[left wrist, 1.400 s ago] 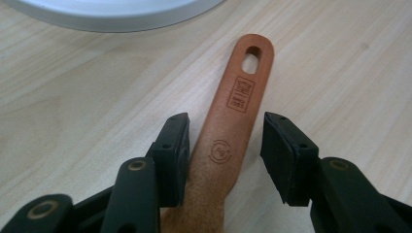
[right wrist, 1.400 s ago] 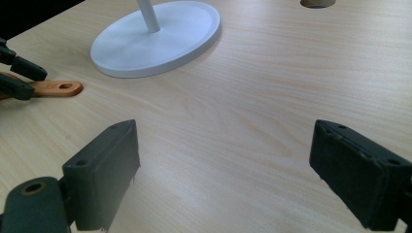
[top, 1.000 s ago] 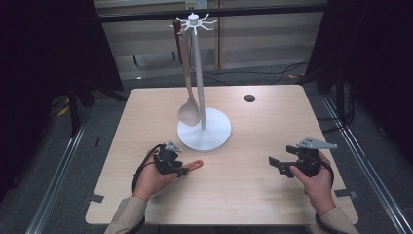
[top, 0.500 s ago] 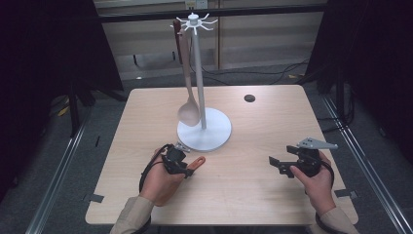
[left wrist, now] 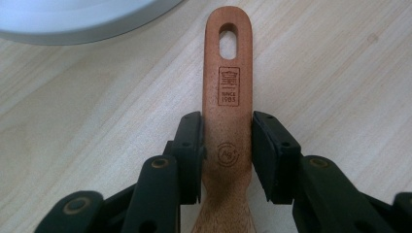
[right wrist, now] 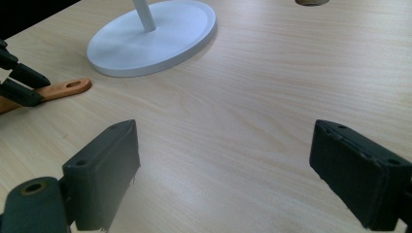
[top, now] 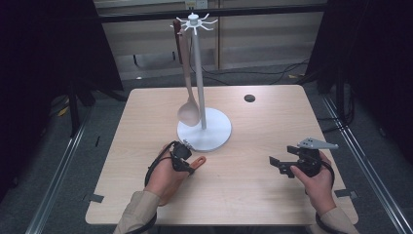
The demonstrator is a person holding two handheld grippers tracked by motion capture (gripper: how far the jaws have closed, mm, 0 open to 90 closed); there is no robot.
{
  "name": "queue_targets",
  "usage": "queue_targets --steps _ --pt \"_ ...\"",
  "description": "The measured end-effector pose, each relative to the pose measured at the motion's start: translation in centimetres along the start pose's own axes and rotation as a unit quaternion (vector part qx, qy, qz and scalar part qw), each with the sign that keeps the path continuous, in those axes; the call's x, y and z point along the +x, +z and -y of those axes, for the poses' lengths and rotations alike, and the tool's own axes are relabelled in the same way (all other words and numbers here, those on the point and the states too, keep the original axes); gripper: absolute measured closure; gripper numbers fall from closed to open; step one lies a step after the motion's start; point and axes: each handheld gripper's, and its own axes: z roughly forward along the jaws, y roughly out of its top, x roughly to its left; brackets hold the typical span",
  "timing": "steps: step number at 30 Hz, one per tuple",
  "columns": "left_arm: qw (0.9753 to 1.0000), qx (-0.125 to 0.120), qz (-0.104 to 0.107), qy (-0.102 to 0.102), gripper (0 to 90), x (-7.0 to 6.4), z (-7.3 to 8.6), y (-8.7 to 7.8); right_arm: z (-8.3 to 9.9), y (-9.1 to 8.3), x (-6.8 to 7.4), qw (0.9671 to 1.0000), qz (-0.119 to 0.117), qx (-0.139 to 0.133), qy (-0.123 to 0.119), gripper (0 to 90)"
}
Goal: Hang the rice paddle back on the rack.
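Gripping the handle of a wooden utensil [left wrist: 227, 121], the left gripper [top: 184, 161] sits low on the table [top: 253, 195] just in front of the white stand [top: 204, 130]. In the left gripper view the two black pads press on the handle's narrow edges, one on each side, a little below the stamped mark and the oval hanging hole. The handle's long axis runs straight ahead along the jaws, hole end foremost, pointing toward the rim of the stand's round base just beyond it. The utensil's working end is hidden under the gripper and hand, so what kind it is cannot be told.

That lie matters for the likely next move: the hole must go up to one of the hooks at the top of the stand [top: 193, 20], which rises well above and behind the left hand. The left hand is plainly the nearer one.

From the high view another wooden spoon [top: 187, 105] hangs from a hook with its bowl beside the pole; the left gripper view shows nothing of it, but alone shows the grip itself. Farther right, the right gripper [top: 281, 165] rests near the table's front right, well apart from the stand, its jaws spread wide and holding nothing. Its own view catches the handle tip and the stand base from the side.
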Motion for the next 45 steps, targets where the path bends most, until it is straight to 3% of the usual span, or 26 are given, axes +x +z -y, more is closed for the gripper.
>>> queue_targets --steps 5,6,7,11,16,18,22,23,24,27,31,32,34,36,37,39,40,41,42,45 --pt "1.0000 0.003 0.002 -0.003 65.7 0.1 -0.1 0.0 0.0 0.0 0.0 1.0000 0.000 -0.001 -0.002 10.1" --pt "1.0000 -0.003 0.001 0.003 65.9 0.2 -0.1 0.0 0.0 0.0 0.0 1.0000 0.000 -0.001 -0.002 10.0" --pt "0.9999 -0.008 0.006 -0.011 65.9 0.1 0.1 0.0 -0.1 0.0 0.0 1.0000 0.000 0.000 0.000 10.0" --pt "0.9992 -0.035 0.004 -0.020 66.1 0.0 0.6 0.1 -0.1 -0.1 -0.1 1.0000 0.002 -0.003 0.002 10.0" --pt "0.9978 -0.050 0.004 -0.044 66.1 -0.2 0.7 0.1 -0.2 -0.2 -0.2 1.0000 0.003 -0.006 0.003 10.0" --pt "0.9971 -0.064 0.008 -0.039 66.1 -0.2 0.6 -0.2 -0.2 -0.2 -0.3 1.0000 0.003 -0.008 0.004 10.0" --pt "0.9921 -0.115 0.011 -0.049 66.1 -0.3 0.4 -1.0 -0.2 -0.2 -0.4 0.9999 0.002 -0.008 0.007 10.1" --pt "0.9895 -0.131 0.018 -0.057 66.1 -0.4 0.3 -1.2 -0.2 -0.3 -0.5 0.9999 0.003 -0.008 0.007 10.0" --pt "0.9887 -0.140 0.014 -0.053 66.1 -0.4 0.3 -1.5 -0.2 -0.3 -0.4 0.9999 0.002 -0.009 0.007 10.0" --pt "0.9813 -0.184 0.017 -0.053 66.1 -0.6 0.2 -2.1 -0.2 -0.3 -0.4 0.9999 0.002 -0.010 0.006 10.0" --pt "0.9735 -0.222 0.029 -0.047 66.1 -0.9 0.2 -2.4 -0.2 -0.3 -0.4 0.9999 0.003 -0.010 0.006 10.0" --pt "0.9705 -0.235 0.033 -0.046 66.1 -1.0 0.2 -2.5 -0.2 -0.3 -0.3 0.9999 0.002 -0.010 0.006 10.0" --pt "0.9677 -0.246 0.034 -0.045 66.1 -0.9 0.2 -2.8 -0.2 -0.3 -0.3 0.9999 0.001 -0.011 0.006 10.0" --pt "0.9626 -0.263 0.040 -0.049 66.1 -0.8 0.3 -3.0 -0.2 -0.3 -0.2 0.9999 0.000 -0.010 0.007 10.0" --pt "0.9624 -0.263 0.041 -0.051 66.1 -0.8 0.3 -3.2 -0.2 -0.3 -0.2 0.9999 0.000 -0.010 0.007 10.1" --pt "0.9588 -0.275 0.043 -0.055 66.1 -0.8 0.3 -3.5 -0.2 -0.3 -0.2 0.9999 0.000 -0.010 0.007 10.1" --pt "0.9596 -0.273 0.042 -0.054 66.1 -0.7 0.3 -3.6 -0.2 -0.2 -0.2 0.9999 0.000 -0.010 0.007 10.0" --pt "0.9555 -0.286 0.043 -0.056 66.1 -0.8 0.3 -3.7 -0.2 -0.2 -0.2 0.9999 0.000 -0.010 0.007 10.0" --pt "0.9563 -0.284 0.045 -0.054 66.1 -0.7 0.3 -3.8 -0.2 -0.2 -0.3 0.9999 0.000 -0.010 0.006 10.0" --pt "0.9529 -0.294 0.045 -0.057 66.1 -0.7 0.3 -4.1 -0.2 -0.2 -0.2 0.9999 -0.003 -0.010 0.007 10.0"
